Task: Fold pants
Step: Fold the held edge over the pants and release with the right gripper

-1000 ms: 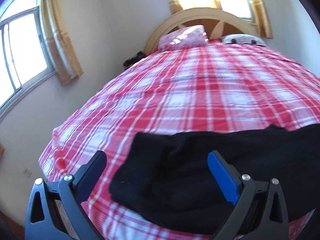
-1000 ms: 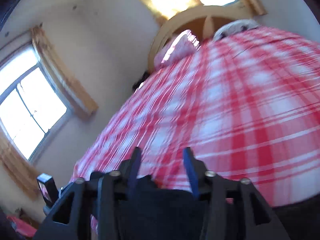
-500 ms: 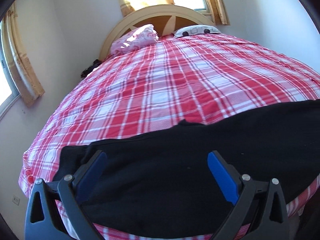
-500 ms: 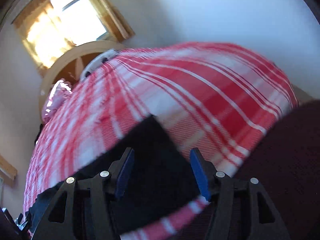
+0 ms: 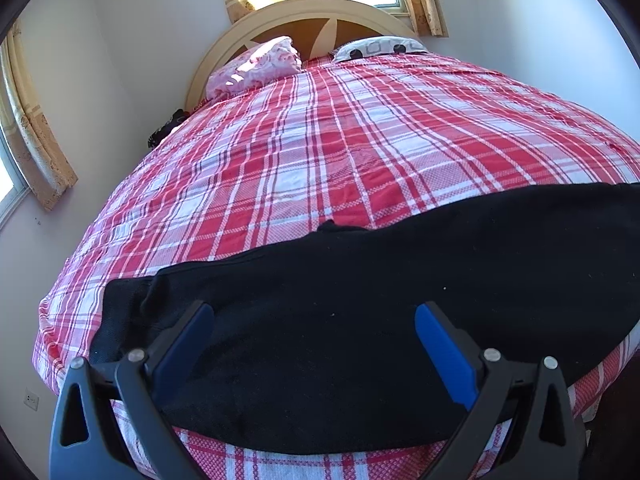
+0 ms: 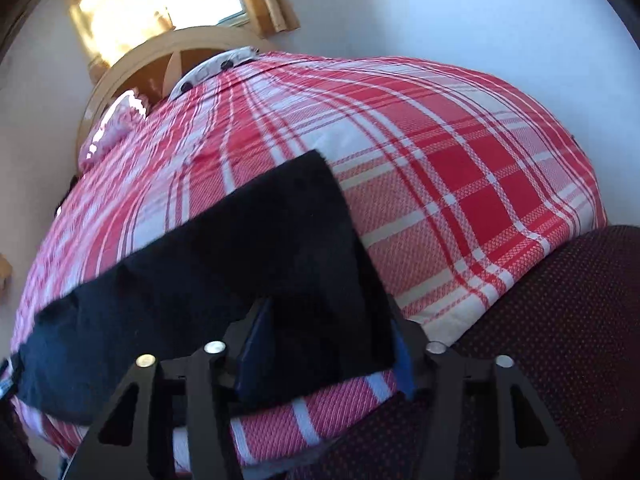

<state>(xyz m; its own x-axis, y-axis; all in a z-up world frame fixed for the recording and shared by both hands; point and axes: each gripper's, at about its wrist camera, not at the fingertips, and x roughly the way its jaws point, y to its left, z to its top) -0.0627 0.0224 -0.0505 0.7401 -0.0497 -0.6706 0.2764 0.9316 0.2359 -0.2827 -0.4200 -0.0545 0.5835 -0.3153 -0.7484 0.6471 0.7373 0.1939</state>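
Black pants (image 5: 360, 300) lie stretched left to right along the near edge of the bed. My left gripper (image 5: 316, 312) hovers over their left part, jaws wide open, blue pads clear of the cloth. In the right wrist view the pants (image 6: 240, 248) end in a squared edge on the right. My right gripper (image 6: 328, 320) straddles that end. Its jaws are closing with the cloth between them, a gap still showing, and the right finger is partly hidden behind the cloth's edge.
A red and white plaid sheet (image 5: 320, 152) covers the bed. A pink pillow (image 5: 256, 66) and a patterned pillow (image 5: 376, 46) rest against the arched headboard (image 5: 320, 8). Curtained windows stand at the left and behind. Dark red dotted fabric (image 6: 560, 320) fills the lower right.
The pants went from a bunched heap at the left to a long strip along the bed's edge. My right gripper swung to their right end and its jaws narrowed. The left gripper stayed open.
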